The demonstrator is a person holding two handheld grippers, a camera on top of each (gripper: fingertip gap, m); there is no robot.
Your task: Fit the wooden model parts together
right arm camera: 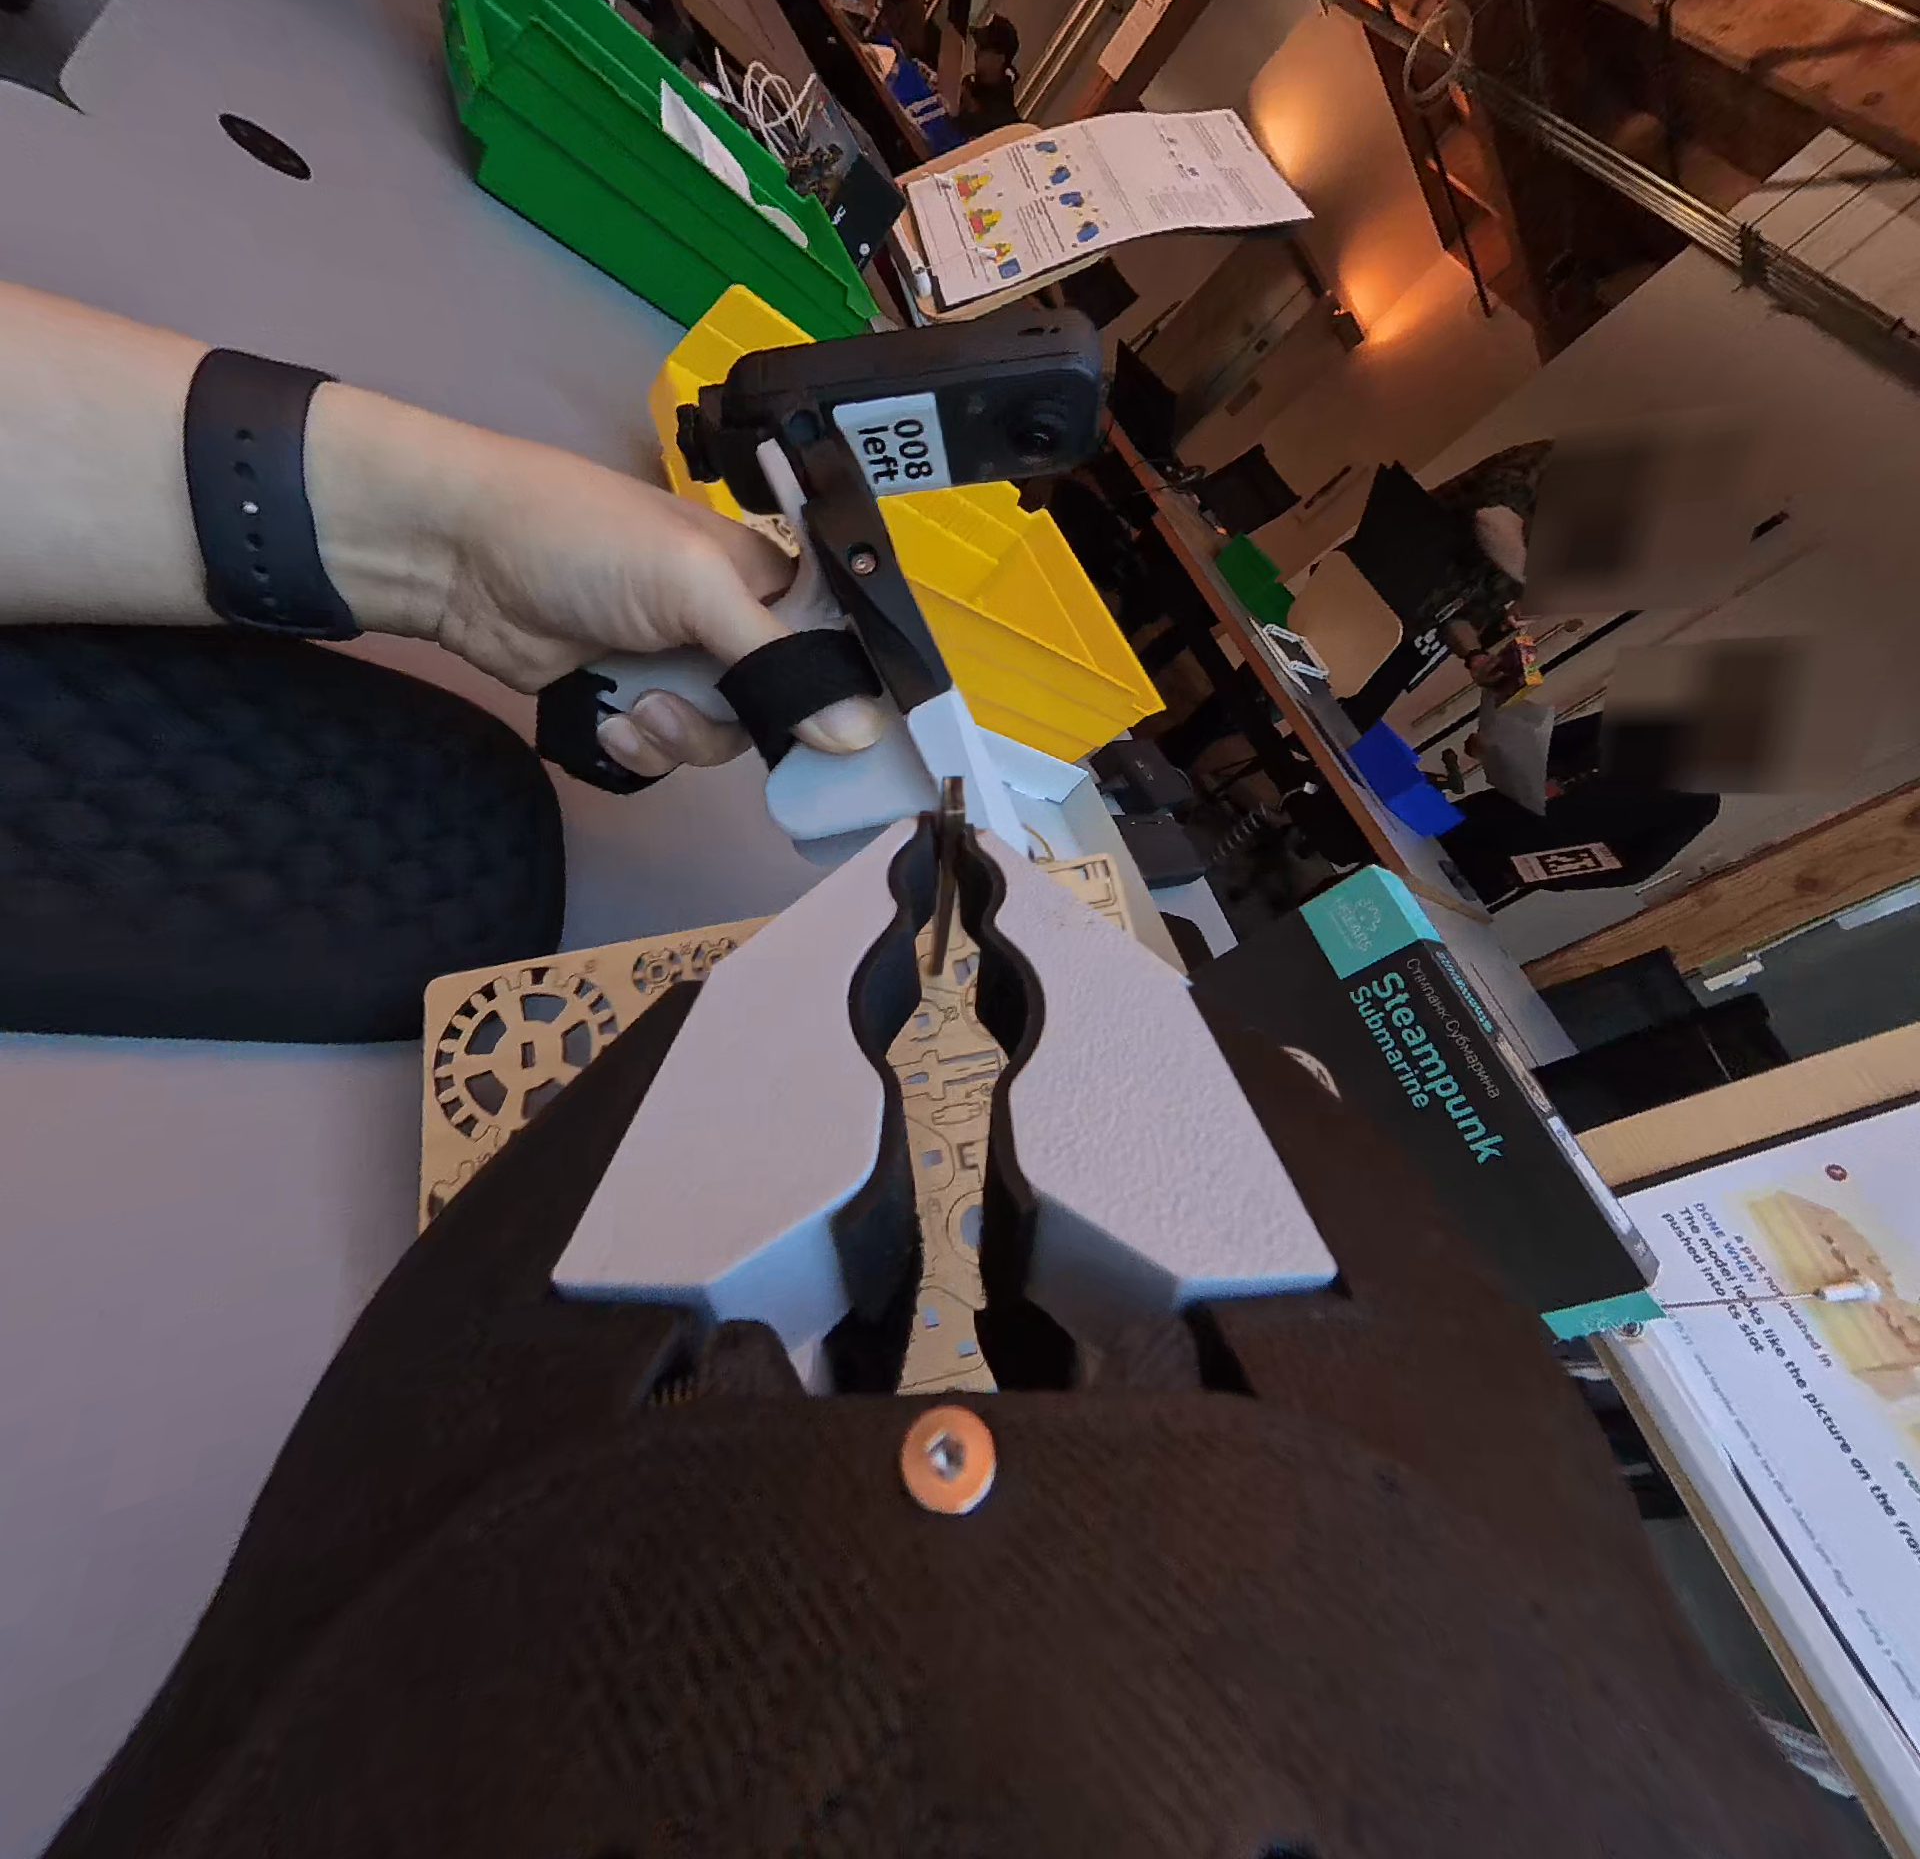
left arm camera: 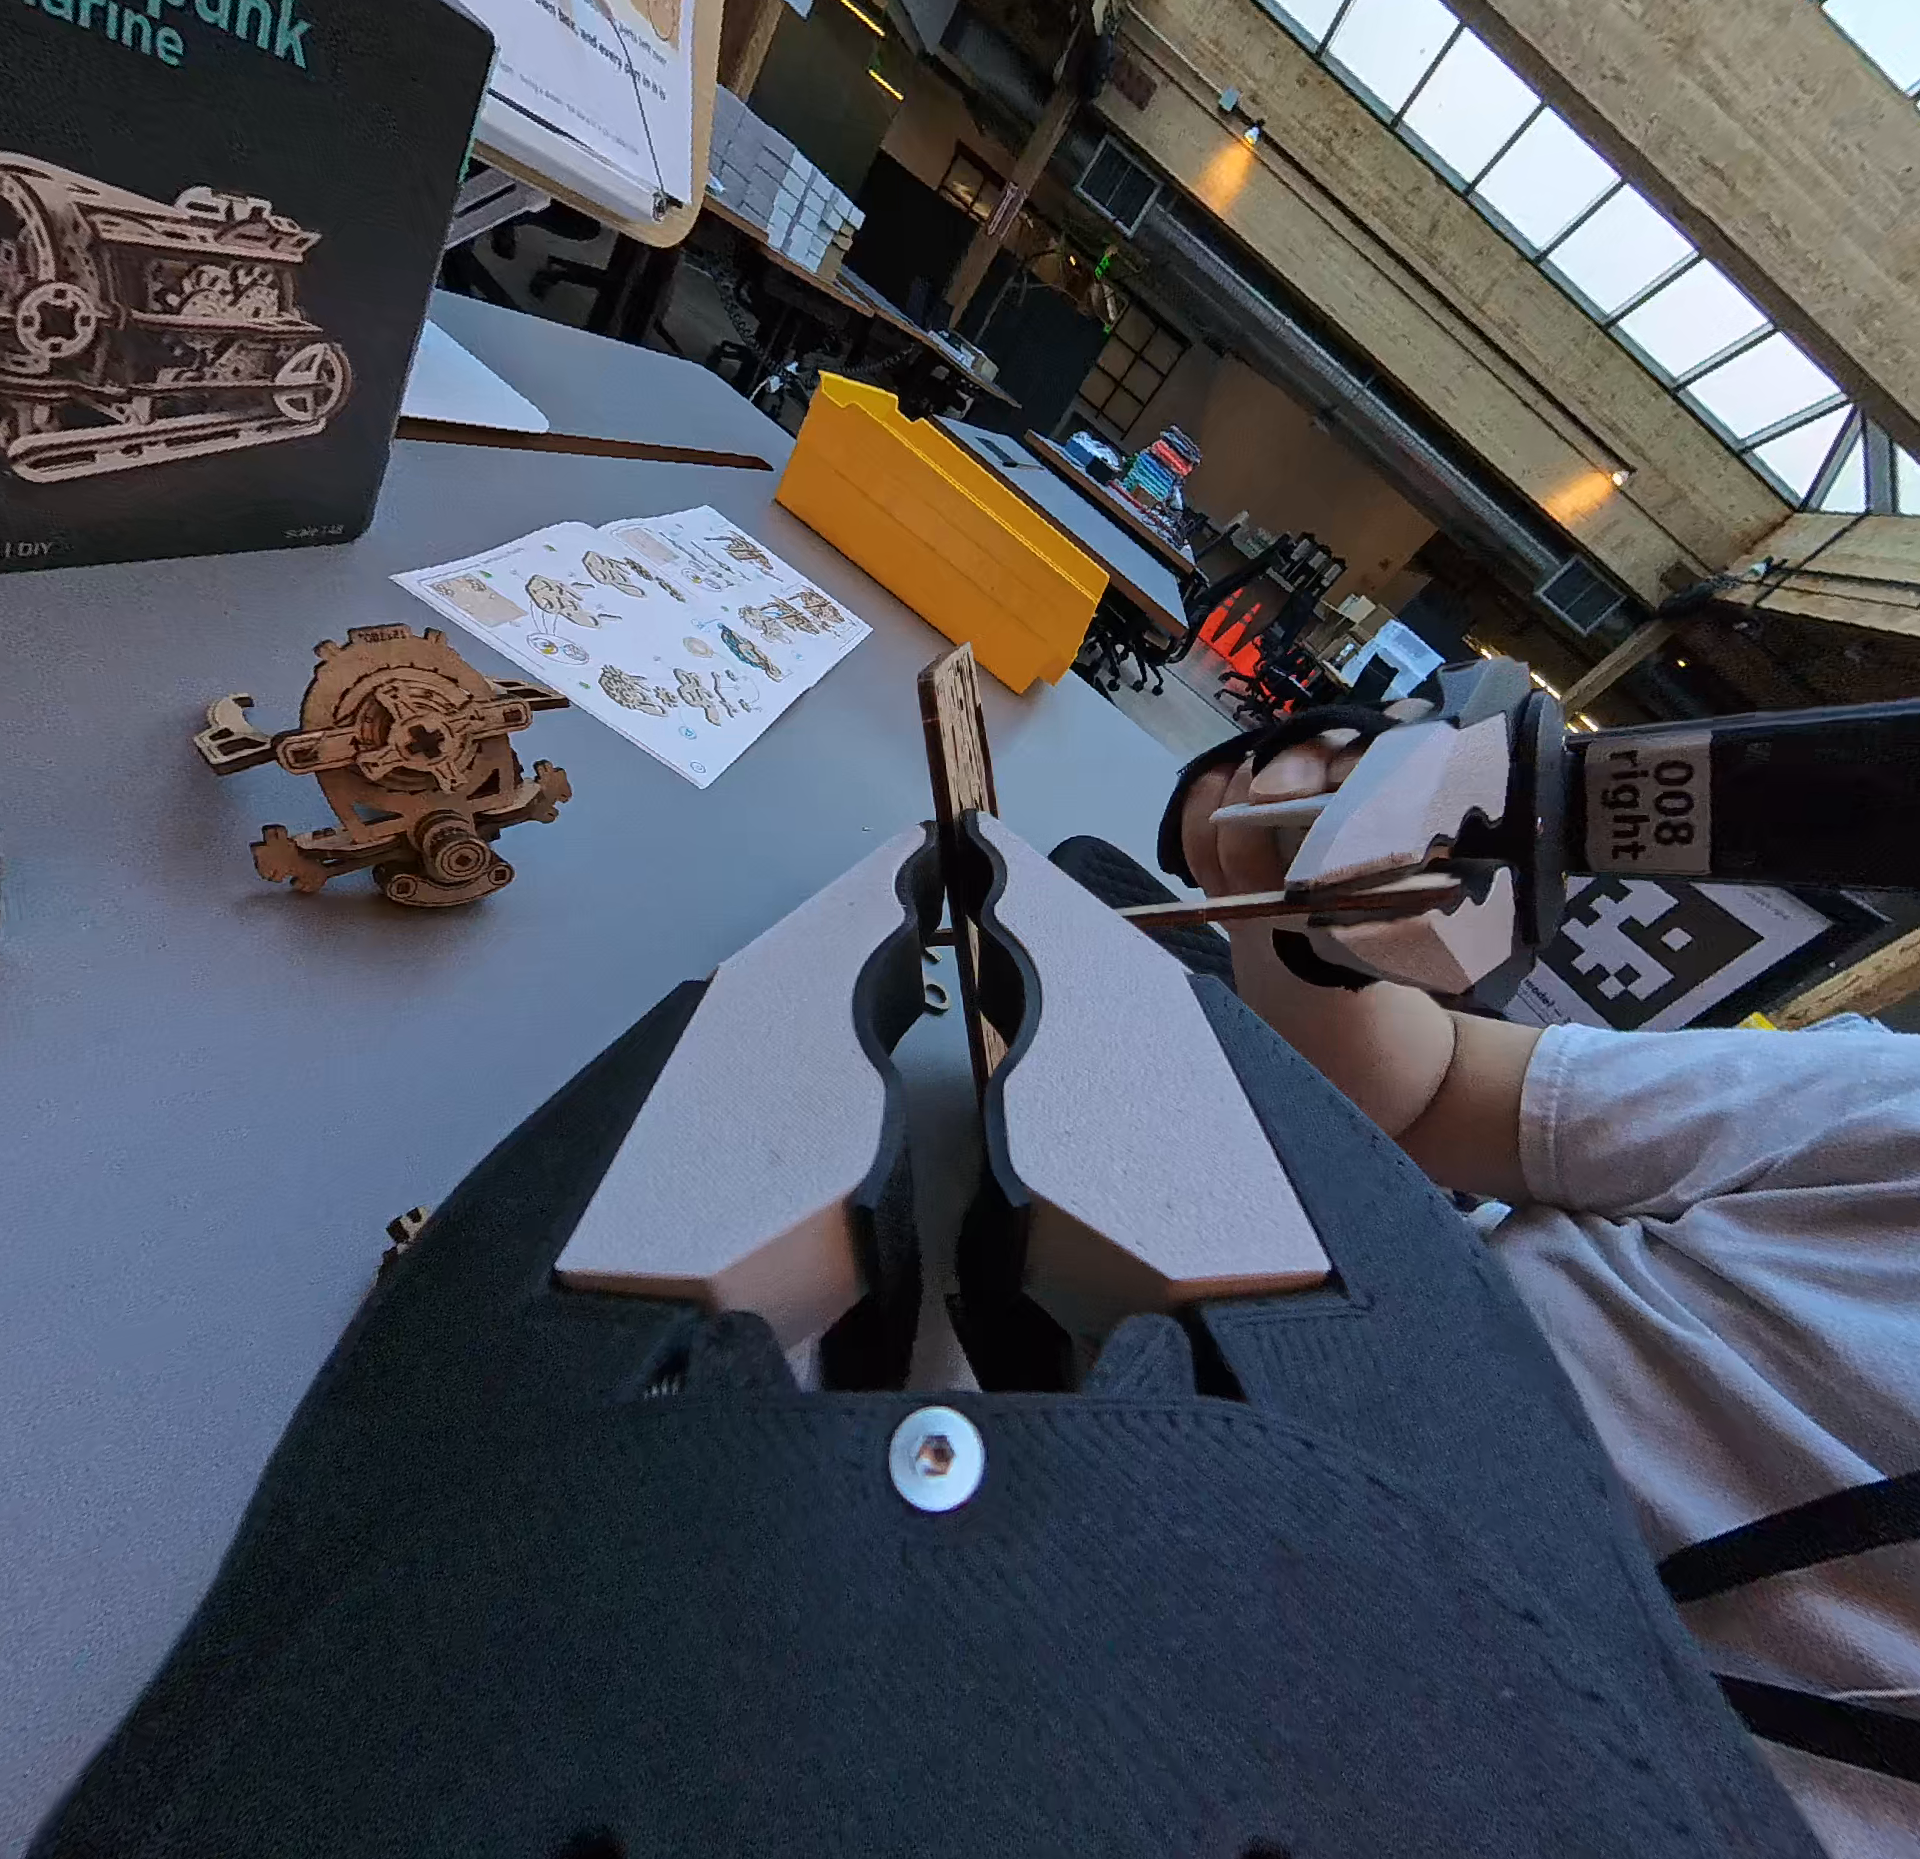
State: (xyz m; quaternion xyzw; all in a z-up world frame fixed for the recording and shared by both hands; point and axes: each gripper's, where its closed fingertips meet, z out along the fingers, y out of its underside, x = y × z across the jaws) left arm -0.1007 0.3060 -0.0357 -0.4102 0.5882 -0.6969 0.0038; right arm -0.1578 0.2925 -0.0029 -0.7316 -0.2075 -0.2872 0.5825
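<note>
Partly assembled model [left arm camera: 390,760] on table [left arm camera: 156,1082]; left gripper [left arm camera: 951,838] clamps wooden strip [left arm camera: 958,729], right gripper [right arm camera: 948,833] pinches thin part [right arm camera: 948,874], apparently unjoined.

Left wrist view: close behind its own fingers, facing across the grey table [left arm camera: 156,978] toward the yellow bin [left arm camera: 935,542]. Right wrist view: same close mounting, facing that yellow bin [right arm camera: 1018,625] from the opposite side. Shared: table, bin, each other's gripper

Half-built wooden model [left arm camera: 390,760] upright on table; thin parts (edge-on) pinched in each claw.
</note>
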